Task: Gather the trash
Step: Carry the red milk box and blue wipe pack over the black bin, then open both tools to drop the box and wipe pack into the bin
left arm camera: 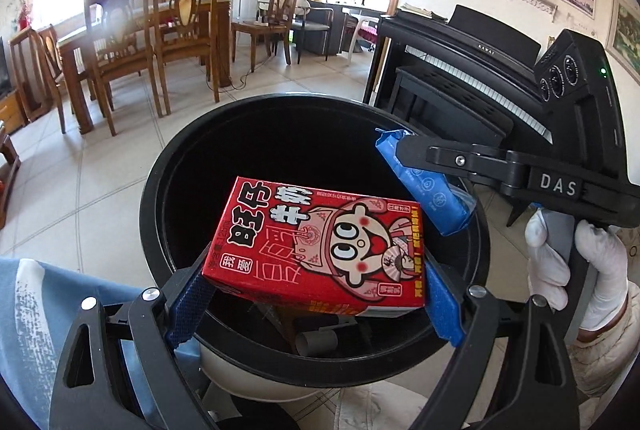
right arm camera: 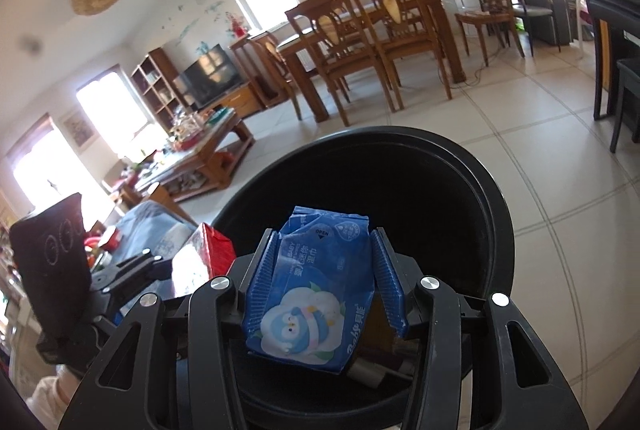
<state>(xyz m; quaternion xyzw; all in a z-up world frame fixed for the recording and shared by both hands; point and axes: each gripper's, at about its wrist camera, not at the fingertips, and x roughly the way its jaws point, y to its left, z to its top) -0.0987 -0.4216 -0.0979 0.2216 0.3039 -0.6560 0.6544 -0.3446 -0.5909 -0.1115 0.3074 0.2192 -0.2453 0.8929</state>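
Note:
A round black trash bin (left arm camera: 160, 185) stands on the tiled floor, its mouth open below both grippers. My left gripper (left arm camera: 316, 282) is shut on a red milk carton (left arm camera: 316, 246) and holds it flat over the bin's mouth. My right gripper (right arm camera: 324, 282) is shut on a blue wet-wipe pack (right arm camera: 316, 294) over the same bin (right arm camera: 492, 230). In the left wrist view the right gripper comes in from the right with the blue pack (left arm camera: 424, 185) above the bin's far rim. In the right wrist view the red carton (right arm camera: 204, 254) shows at the left. Some trash lies dimly inside the bin.
A wooden dining table with chairs (left arm camera: 132, 29) stands beyond the bin. A black piano (left arm camera: 460, 69) and its bench are at the right. A low coffee table (right arm camera: 200, 157) covered in items and a TV (right arm camera: 212, 77) are at the left.

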